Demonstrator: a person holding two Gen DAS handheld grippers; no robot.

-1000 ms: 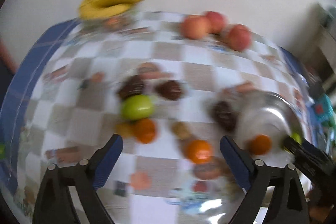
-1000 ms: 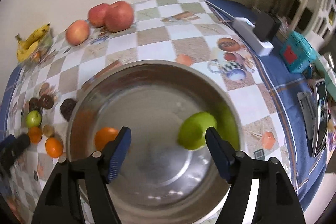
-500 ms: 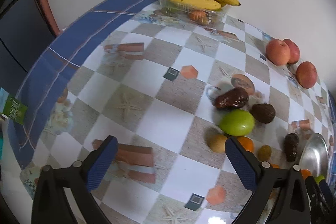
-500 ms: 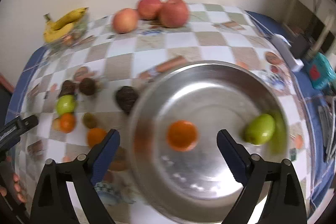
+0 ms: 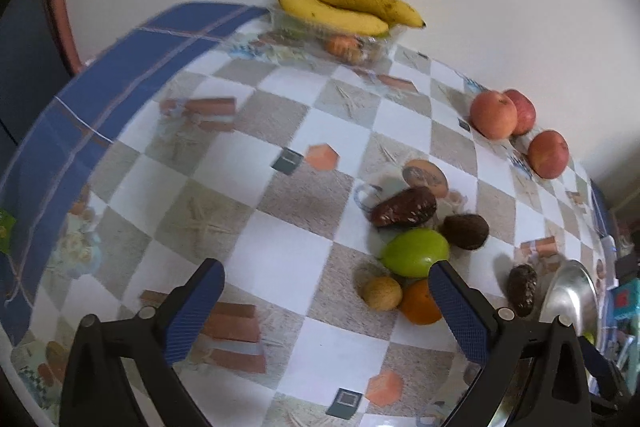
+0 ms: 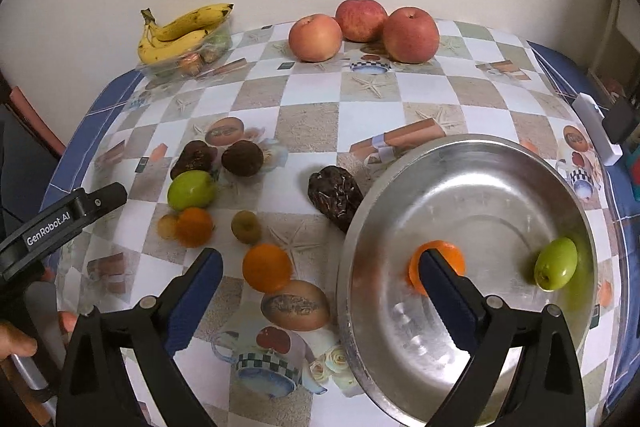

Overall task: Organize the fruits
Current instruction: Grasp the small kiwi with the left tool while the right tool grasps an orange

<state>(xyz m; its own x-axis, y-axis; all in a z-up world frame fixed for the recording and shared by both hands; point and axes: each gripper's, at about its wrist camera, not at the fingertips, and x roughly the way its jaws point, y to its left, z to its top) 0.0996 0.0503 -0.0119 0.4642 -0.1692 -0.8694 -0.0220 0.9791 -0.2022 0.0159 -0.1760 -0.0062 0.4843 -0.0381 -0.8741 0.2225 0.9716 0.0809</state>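
Both grippers hang empty with jaws spread wide: the left gripper [image 5: 326, 301] over bare cloth, the right gripper [image 6: 320, 285] at the bowl [image 6: 576, 195] rim. An orange [image 6: 267, 267] lies loose just beside the bowl. It looks firm, round and prone to roll; I'd pinch it across its widest middle, gently.

In the right wrist view, the right tool's [image 6: 318, 293] right finger covers part of the orange [image 6: 438, 265] in the steel bowl [image 6: 480, 163], whose near rim the picture's bottom edge cuts off. In the left wrist view, the left tool's [image 5: 326, 307] right finger hides most of that bowl [image 5: 570, 297], and the clear tray's [image 5: 352, 45] contents beneath the bananas [image 5: 344, 7] are too blurred to name.
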